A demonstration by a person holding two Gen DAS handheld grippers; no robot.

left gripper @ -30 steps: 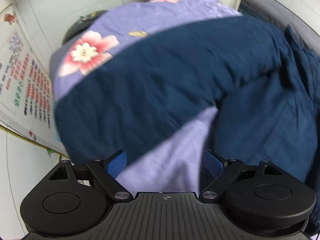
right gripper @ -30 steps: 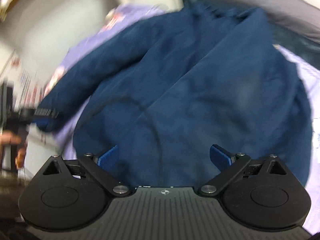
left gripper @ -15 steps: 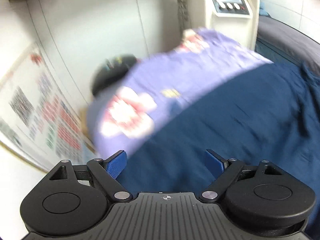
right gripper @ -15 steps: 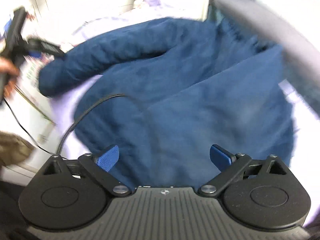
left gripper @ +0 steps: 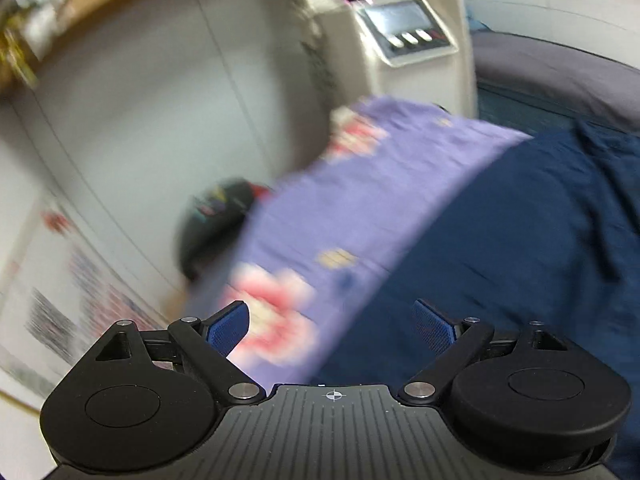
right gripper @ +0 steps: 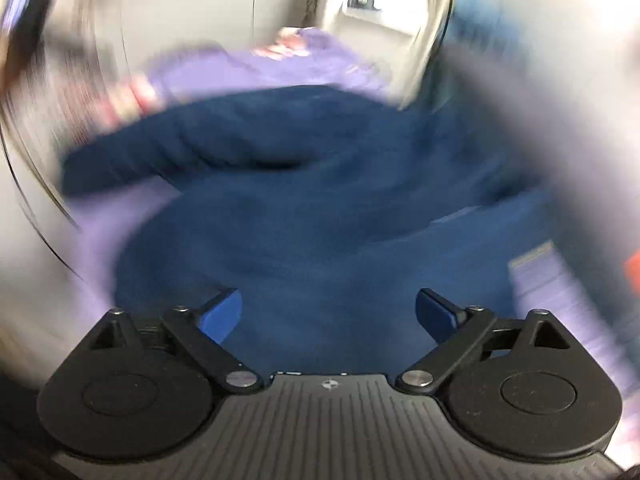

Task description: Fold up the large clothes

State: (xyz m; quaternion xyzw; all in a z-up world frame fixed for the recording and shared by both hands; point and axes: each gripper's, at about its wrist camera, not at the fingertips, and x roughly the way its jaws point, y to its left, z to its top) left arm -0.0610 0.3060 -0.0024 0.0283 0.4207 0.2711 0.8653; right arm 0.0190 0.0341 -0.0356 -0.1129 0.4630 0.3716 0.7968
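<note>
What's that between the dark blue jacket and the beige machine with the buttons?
A purple sheet with pink flowers fills the stretch between the blue jacket and the beige machine, best seen in the left wrist view.

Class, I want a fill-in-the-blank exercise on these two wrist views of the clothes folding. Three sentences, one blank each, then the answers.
1. The dark blue jacket lies on a ____ floral sheet.
2. The left gripper has its jaws ____, with nothing between them.
3. The flowers on the sheet are pink and ____.

Missing words: purple; open; white
</note>
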